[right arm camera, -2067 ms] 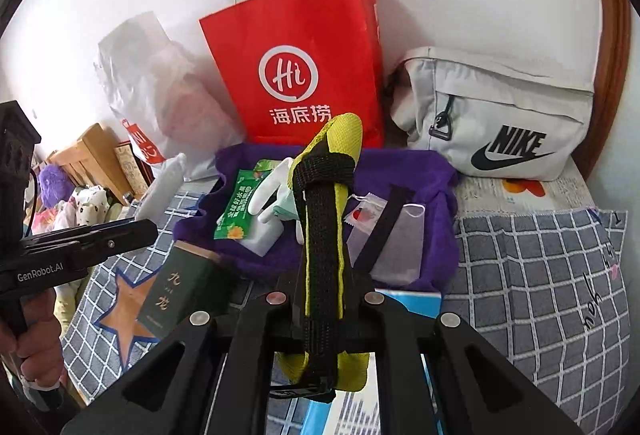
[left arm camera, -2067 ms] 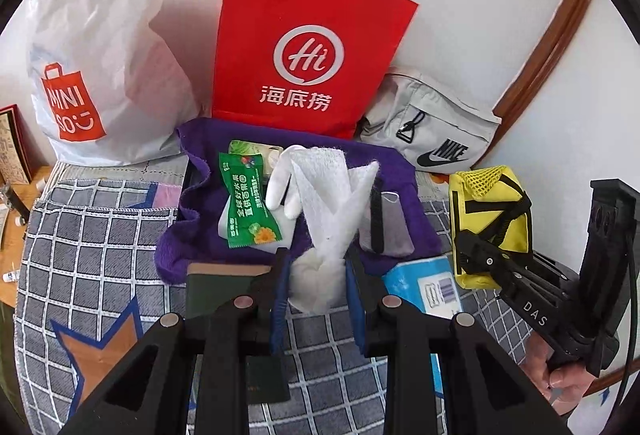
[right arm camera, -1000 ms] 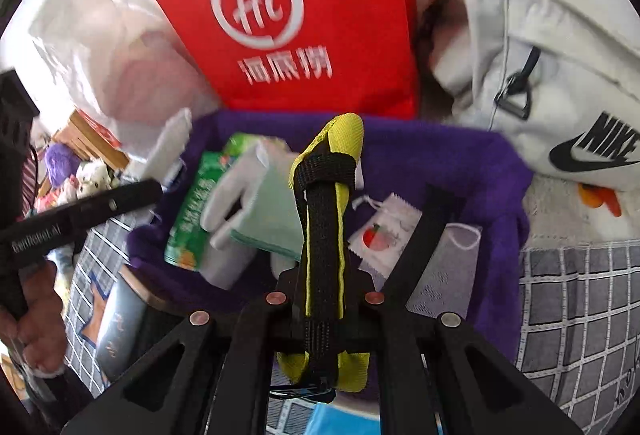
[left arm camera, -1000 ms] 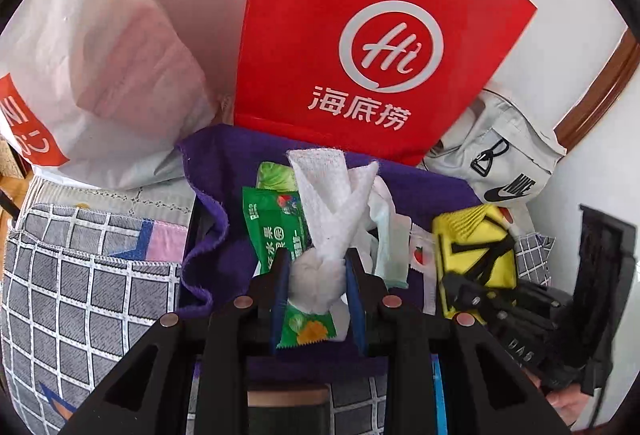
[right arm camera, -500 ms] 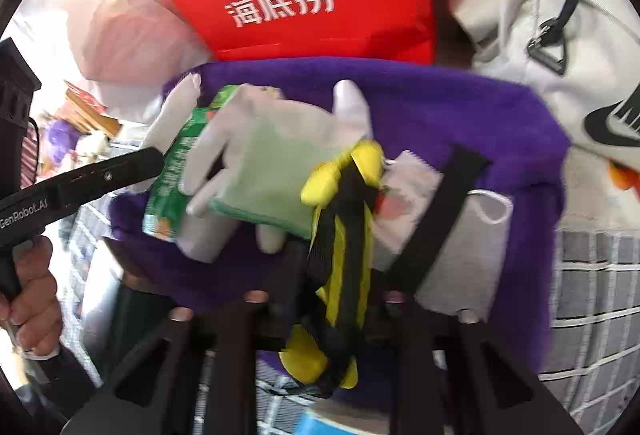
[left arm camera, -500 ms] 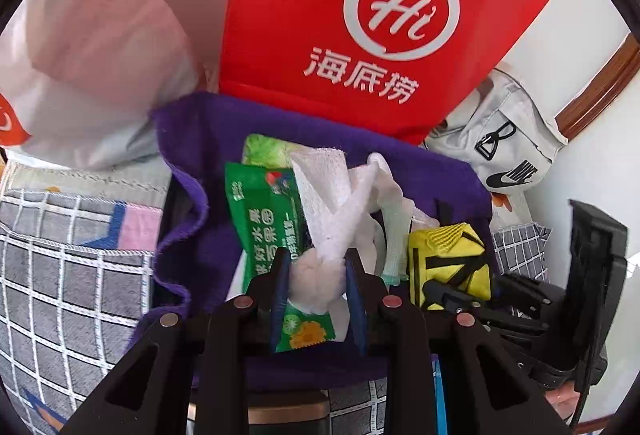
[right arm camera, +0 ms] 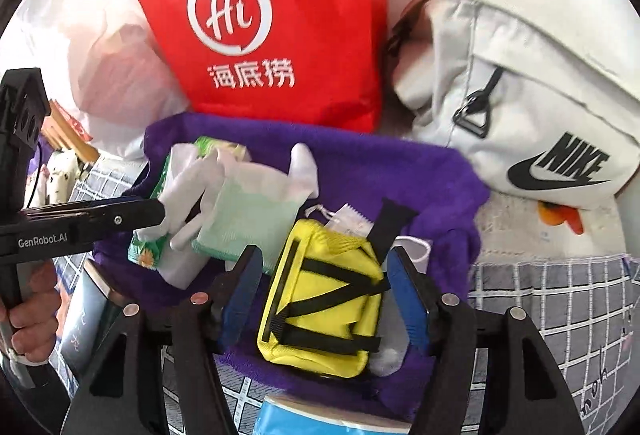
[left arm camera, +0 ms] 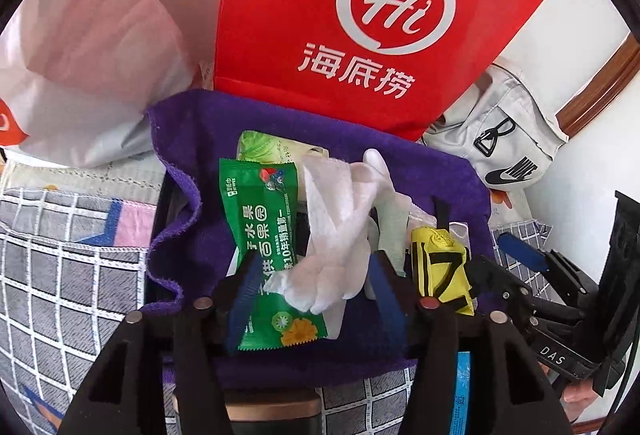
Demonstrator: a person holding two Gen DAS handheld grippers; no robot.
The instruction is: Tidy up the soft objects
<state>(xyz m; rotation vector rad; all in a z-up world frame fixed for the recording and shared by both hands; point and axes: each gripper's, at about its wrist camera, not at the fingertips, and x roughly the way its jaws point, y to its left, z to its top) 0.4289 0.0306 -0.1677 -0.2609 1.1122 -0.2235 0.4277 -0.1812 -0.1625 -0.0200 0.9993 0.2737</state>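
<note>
Your left gripper (left arm camera: 310, 277) just opening, pads clear of the white gauze roll (left arm camera: 332, 235) on the purple towel (left arm camera: 224, 139), your right gripper (right arm camera: 324, 291) likewise opening, yellow pouch (right arm camera: 320, 299) apparently freed on that towel

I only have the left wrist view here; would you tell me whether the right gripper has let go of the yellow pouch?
Observer: Yes. In the right wrist view the right gripper's jaws have just been opening, and both blue pads stand clear of the yellow pouch between them.
Operator: Thank you. Is it fully on the towel?
Observer: It lies flat on the purple towel, with towel still showing in front of its near end.
Operator: Is anything loose close to the fingers?
Observer: A white cord loop lies on the towel just beyond the right-hand pad.
</note>
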